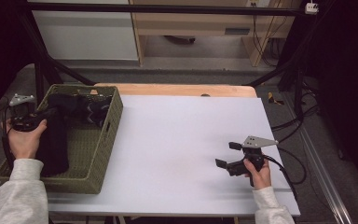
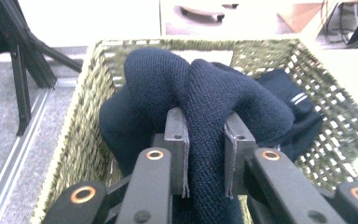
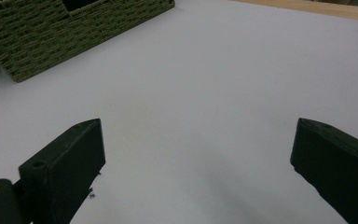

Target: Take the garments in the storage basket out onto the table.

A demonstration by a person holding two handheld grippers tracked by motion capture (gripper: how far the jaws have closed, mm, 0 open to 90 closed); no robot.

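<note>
Dark navy knit fabric (image 2: pixel 205 116) is pinched between the jaws of the left gripper (image 2: pixel 205 154), bunched above a woven green basket (image 2: pixel 88 93) at the table's left edge. The rest of the garment (image 1: pixel 56 140) trails down inside the basket, beside another dark piece with pale stripes (image 2: pixel 298 100). The right gripper (image 1: pixel 228 154) rests over the white table sheet (image 1: pixel 177 140) with its jaws wide apart and nothing between them. Risks, as judged: the grip takes one fold only, so the cloth may slide out; a trailing end could snag the weave and drag or tip the basket; the neighbouring piece may be carried up with it.
</note>
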